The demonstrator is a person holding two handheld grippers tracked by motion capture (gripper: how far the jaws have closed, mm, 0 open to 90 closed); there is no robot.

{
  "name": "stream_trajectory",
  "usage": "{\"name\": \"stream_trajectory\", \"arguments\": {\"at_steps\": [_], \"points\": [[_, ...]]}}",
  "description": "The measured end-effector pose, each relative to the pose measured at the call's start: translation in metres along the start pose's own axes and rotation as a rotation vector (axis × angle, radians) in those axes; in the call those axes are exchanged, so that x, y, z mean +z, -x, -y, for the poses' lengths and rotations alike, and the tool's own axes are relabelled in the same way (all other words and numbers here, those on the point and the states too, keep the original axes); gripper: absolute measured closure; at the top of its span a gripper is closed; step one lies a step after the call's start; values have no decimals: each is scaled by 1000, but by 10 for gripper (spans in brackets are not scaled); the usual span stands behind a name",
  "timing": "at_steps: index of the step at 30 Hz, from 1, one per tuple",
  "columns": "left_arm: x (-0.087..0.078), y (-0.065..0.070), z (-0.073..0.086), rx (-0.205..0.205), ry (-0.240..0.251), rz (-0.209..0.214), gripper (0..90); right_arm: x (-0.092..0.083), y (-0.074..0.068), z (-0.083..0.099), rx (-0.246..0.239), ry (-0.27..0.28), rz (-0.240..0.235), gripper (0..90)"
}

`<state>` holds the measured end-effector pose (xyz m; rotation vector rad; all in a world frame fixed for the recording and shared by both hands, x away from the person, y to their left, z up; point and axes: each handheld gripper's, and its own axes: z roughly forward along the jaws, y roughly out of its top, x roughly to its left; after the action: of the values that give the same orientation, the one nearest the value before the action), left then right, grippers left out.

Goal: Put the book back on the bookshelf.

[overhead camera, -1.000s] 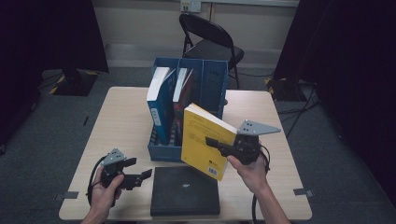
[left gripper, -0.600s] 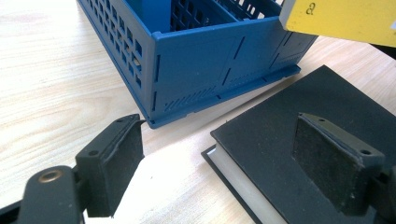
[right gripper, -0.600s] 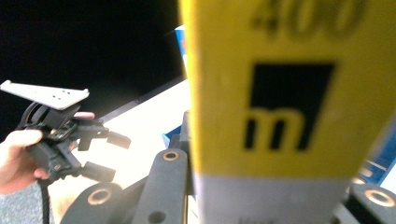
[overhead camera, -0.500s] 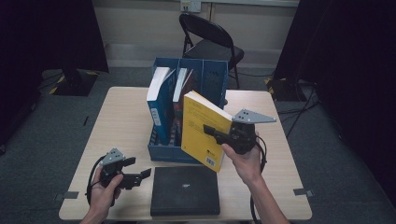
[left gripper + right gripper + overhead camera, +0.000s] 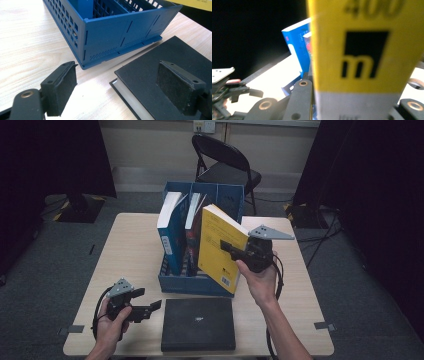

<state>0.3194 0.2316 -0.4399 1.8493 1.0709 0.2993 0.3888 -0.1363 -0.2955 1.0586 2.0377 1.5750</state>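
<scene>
Jaws of the right gripper [image 5: 226, 245] pinch the yellow book [image 5: 220, 247], held tilted above the blue file box [image 5: 200, 282]. Right gripper view adds the spine's black logo (blurred). Left gripper [image 5: 120, 92] jaws spread, empty, low beside the black book [image 5: 160, 75]; that hand rests on the table [image 5: 130, 250].

- Yellow book [image 5: 220, 247]: a thick paperback with a plain yellow cover, black print and a barcode near its lower corner. It sits at the centre of the high view, held upright and tilted, off the table, its lower end over the right front part of the blue file box [image 5: 200, 282].
- In the right gripper view its spine [image 5: 364, 55] stands close up, with a black logo.
</scene>
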Motion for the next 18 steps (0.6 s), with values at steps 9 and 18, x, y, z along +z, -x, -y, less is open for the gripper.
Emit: {"name": "stream_trajectory", "arguments": {"at_steps": [9,18], "points": [[0,0,0,3,1,-7,166,20,-3,-10,20,-10,90,754],[-1,0,0,3,3,-11,167,40,-14,-13,59,-1,184,754]]}}
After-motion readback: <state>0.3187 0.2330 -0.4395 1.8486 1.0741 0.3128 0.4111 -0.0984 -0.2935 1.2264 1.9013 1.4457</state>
